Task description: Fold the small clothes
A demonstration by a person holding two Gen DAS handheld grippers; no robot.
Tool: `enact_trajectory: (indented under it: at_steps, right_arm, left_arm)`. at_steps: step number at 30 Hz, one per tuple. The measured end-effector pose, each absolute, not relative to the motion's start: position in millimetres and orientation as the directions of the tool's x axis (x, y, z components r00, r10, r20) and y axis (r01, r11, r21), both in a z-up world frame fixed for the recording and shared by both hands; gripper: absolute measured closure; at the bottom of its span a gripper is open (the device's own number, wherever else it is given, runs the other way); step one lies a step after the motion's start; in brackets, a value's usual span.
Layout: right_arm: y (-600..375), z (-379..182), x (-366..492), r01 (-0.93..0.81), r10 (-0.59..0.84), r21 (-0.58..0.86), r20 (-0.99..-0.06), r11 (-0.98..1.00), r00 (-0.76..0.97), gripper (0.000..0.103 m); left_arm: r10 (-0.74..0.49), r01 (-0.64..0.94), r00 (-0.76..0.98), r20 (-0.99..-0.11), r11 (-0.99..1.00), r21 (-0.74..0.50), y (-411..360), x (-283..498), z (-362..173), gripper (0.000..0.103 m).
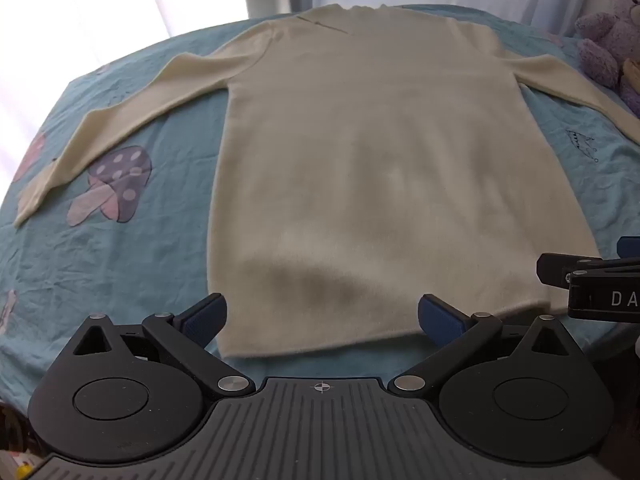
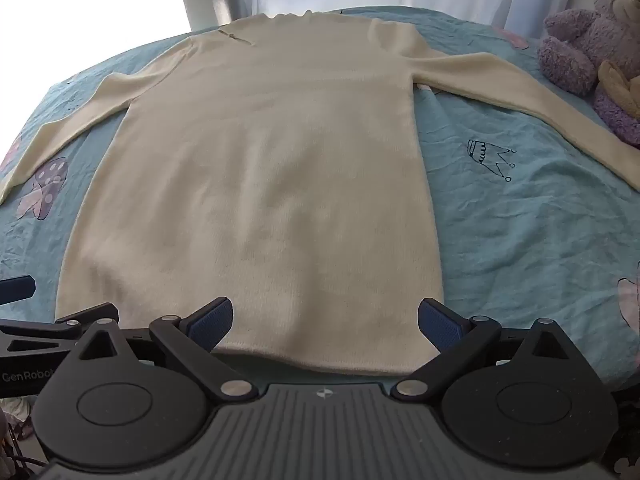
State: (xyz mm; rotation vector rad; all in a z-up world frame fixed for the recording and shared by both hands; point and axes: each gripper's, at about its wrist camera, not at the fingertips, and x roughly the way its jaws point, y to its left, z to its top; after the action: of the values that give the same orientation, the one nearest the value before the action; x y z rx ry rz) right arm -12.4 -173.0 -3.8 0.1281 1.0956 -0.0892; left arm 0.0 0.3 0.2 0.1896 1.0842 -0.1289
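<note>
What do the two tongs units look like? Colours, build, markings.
Both match. The left tongs and right tongs have black linkage arms with silver pivot pins, blue textured pads, two round black housings and a ribbed grey base with a small crosshair mark. Seen side-on, white lettering shows: "DA" on the right unit, "GenRobo" on the left one. No cables or sleeves are visible.

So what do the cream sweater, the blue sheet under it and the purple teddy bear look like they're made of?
Cream sweater: seemingly a soft fine knit, matte and slightly fuzzy, no sheen; fibre can't be told.
Blue sheet: thin woven fabric, probably cotton, matte, judging by its many fine creases and the flat printed crown and mushroom.
Purple teddy bear: plush, with a tufted, shaggy pile.
</note>
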Motion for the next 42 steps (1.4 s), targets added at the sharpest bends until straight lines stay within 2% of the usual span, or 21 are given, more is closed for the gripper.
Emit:
enact_trajectory:
  at_steps: [42]
  right_arm:
    - [-173.4,-2.9,-14.0,0.141,-0.035,0.032,-0.893,0.989,0.448,0.004]
  left_arm:
    - [-0.044,0.184,0.42,-0.907,0.982,0.038,0.8,-1.4,-4.7,0.0]
